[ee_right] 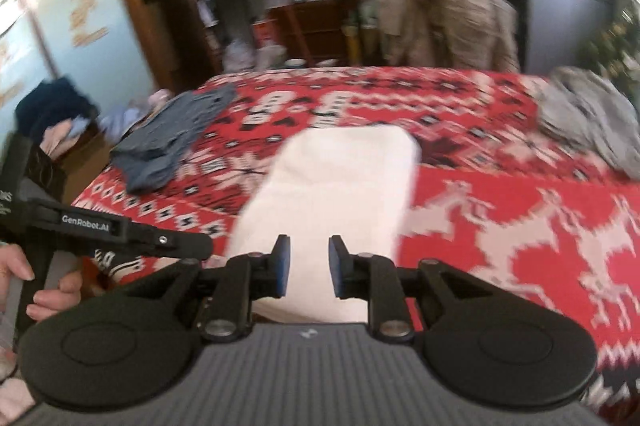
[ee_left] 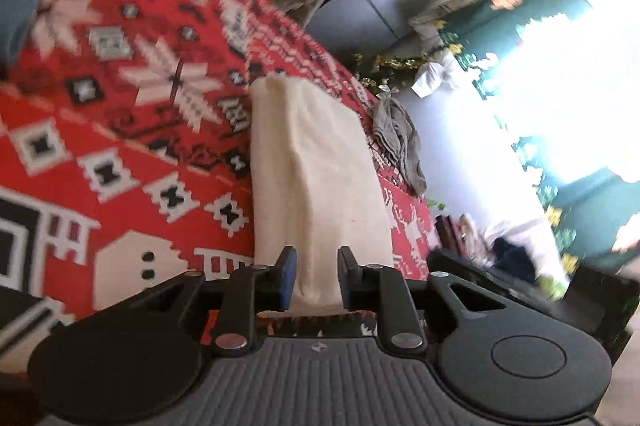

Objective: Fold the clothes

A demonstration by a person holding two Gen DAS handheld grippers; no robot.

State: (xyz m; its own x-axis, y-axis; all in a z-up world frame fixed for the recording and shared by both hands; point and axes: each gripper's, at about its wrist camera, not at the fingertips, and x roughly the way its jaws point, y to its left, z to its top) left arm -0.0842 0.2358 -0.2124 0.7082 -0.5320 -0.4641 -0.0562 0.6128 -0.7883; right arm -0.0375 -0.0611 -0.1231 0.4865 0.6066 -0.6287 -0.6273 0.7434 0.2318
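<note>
While both of my tools hover over the red patterned blanket (ee_right: 500, 154), the folded cream cloth (ee_right: 336, 182) lies flat on it, straight ahead of each tool. My left tool (ee_left: 317, 276) has its jaws parted by a narrow gap; the near end of the cream cloth (ee_left: 316, 178) shows between the blue pads (ee_left: 290, 278), but the pads do not press on it, so nothing is gripped. From this tool the cloth runs away lengthwise, a soft ridge down its middle. Beyond its far right edge a crumpled grey garment (ee_left: 400, 142) hangs over the blanket's edge (ee_left: 120, 86).

My right tool (ee_right: 306, 266) likewise stands slightly open, pads clear of the fabric, with the near end of the cloth visible in the gap. Frame is motion-blurred, so the cloth's near edge is soft and I cannot tell whether the fingertips touch it. To the left of this tool, lower in view, my hand (ee_right: 36, 286) wraps the handle of the other tool. Ahead and left, a folded grey-blue garment (ee_right: 172, 142) rests near the blanket's far-left corner; ahead and right sits a rumpled light grey garment (ee_right: 588, 118). Past the far edge a beige coat (ee_right: 444, 6) hangs over something.
</note>
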